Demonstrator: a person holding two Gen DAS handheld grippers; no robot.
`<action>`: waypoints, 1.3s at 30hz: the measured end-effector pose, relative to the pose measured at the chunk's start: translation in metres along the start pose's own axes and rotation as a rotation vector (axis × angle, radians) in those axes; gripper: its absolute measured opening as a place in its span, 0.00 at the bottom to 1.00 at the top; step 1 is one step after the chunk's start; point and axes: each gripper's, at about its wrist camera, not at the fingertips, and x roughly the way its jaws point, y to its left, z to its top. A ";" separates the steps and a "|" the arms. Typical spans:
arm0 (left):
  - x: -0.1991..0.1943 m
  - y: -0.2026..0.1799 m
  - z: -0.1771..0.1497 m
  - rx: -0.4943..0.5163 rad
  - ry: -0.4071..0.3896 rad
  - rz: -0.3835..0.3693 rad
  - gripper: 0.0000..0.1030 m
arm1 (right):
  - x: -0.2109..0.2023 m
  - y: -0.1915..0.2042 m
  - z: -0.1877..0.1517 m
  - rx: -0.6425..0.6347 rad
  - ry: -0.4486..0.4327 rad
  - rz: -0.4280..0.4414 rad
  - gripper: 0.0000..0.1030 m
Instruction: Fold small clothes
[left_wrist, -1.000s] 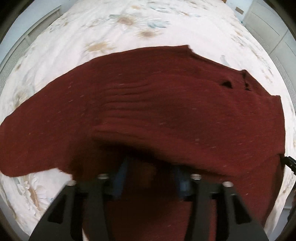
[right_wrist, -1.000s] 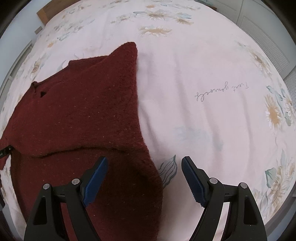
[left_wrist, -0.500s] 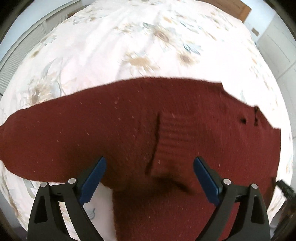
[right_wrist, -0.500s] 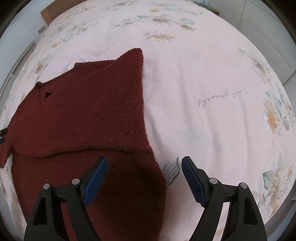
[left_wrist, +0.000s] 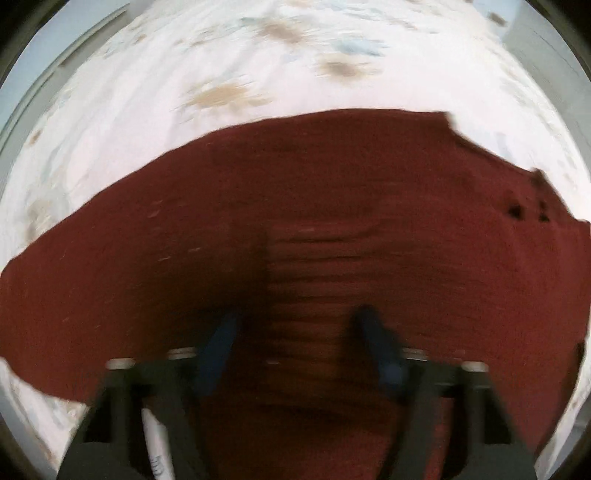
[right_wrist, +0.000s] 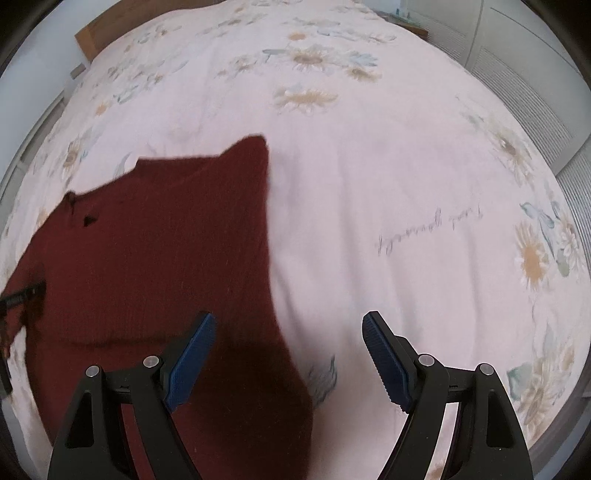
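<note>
A dark red knitted sweater (left_wrist: 332, 206) lies spread on a floral bedspread (left_wrist: 221, 66); a ribbed cuff or hem panel (left_wrist: 314, 266) lies folded over its middle. My left gripper (left_wrist: 299, 325) hovers low over that ribbed panel with its blue pads apart; the view is motion-blurred. In the right wrist view the sweater (right_wrist: 147, 258) fills the left side, its folded corner pointing up. My right gripper (right_wrist: 288, 336) is open and empty above the sweater's right edge.
The pale bedspread (right_wrist: 406, 184) with flower prints and a script line extends to the right and far side. A wooden headboard (right_wrist: 96, 37) stands at the far left corner; white louvred cupboard doors (right_wrist: 517, 74) line the right.
My left gripper let go of the sweater fold, opened, then dropped closer over the ribbed panel. My right gripper stayed open and shifted slightly.
</note>
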 end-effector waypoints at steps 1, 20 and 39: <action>0.000 -0.006 0.000 0.016 -0.003 0.015 0.34 | 0.003 -0.001 0.006 0.007 0.001 0.010 0.80; -0.048 -0.034 0.010 0.108 -0.172 0.011 0.09 | 0.046 0.027 0.042 0.003 -0.048 0.051 0.18; -0.052 -0.007 -0.012 0.073 -0.152 0.098 0.70 | 0.028 0.030 0.027 -0.029 -0.094 -0.044 0.85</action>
